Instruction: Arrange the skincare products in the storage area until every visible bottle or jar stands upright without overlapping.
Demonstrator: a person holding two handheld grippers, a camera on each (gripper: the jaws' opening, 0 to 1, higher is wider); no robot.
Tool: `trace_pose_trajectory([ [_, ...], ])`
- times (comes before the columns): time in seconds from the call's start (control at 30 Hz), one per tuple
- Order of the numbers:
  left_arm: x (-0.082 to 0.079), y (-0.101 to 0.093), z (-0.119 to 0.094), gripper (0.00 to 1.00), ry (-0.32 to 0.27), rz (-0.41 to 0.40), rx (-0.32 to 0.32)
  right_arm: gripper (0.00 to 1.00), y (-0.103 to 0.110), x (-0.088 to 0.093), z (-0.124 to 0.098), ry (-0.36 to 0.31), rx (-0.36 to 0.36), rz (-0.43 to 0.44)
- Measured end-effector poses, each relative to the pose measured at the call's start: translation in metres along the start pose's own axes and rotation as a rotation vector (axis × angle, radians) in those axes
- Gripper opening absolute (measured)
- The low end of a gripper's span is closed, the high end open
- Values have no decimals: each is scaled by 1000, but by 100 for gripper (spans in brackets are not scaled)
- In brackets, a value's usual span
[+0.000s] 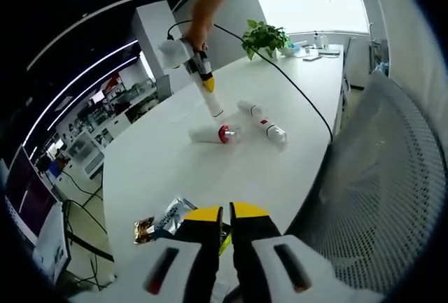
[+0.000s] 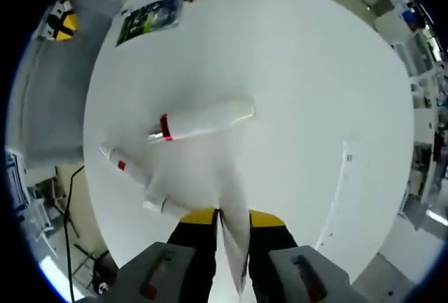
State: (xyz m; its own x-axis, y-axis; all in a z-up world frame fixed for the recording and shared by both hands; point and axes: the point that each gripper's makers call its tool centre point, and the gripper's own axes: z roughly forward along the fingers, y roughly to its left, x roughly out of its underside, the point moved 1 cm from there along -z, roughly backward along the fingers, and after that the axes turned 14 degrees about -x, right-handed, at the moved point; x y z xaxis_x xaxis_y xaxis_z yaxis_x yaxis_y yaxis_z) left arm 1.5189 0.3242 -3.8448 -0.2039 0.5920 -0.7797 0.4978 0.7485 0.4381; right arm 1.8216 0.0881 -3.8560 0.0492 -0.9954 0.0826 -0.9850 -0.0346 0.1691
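On the white table (image 1: 168, 163), the right gripper (image 1: 208, 86) clamps a white tube (image 2: 234, 243) upright just left of two tubes lying flat, one red-capped (image 1: 213, 134) and one red-banded (image 1: 263, 122), while the left gripper (image 1: 226, 213) hangs closed and empty near a foil packet (image 1: 166, 220).

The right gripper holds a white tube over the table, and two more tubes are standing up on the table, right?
Not quite. The two tubes on the table are lying on their sides, as the left gripper view shows. The right gripper does hold a white tube.
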Motion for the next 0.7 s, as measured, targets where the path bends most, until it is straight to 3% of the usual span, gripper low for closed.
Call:
trace_pose_trajectory([
  [0.37,-1,-1,-1,0,-7,3,5,15,7,-3,-12,-1,31,8],
  [0.47,-1,0,-1,0,-7,4,3,22,8,-4,-17,-8,34,9],
  [0.57,-1,0,-1,0,-6,4,1,27,9,-8,-29,-29,50,9],
  [0.7,-1,0,-1,0,-8,3,-1,34,9,-24,-55,-130,94,21],
])
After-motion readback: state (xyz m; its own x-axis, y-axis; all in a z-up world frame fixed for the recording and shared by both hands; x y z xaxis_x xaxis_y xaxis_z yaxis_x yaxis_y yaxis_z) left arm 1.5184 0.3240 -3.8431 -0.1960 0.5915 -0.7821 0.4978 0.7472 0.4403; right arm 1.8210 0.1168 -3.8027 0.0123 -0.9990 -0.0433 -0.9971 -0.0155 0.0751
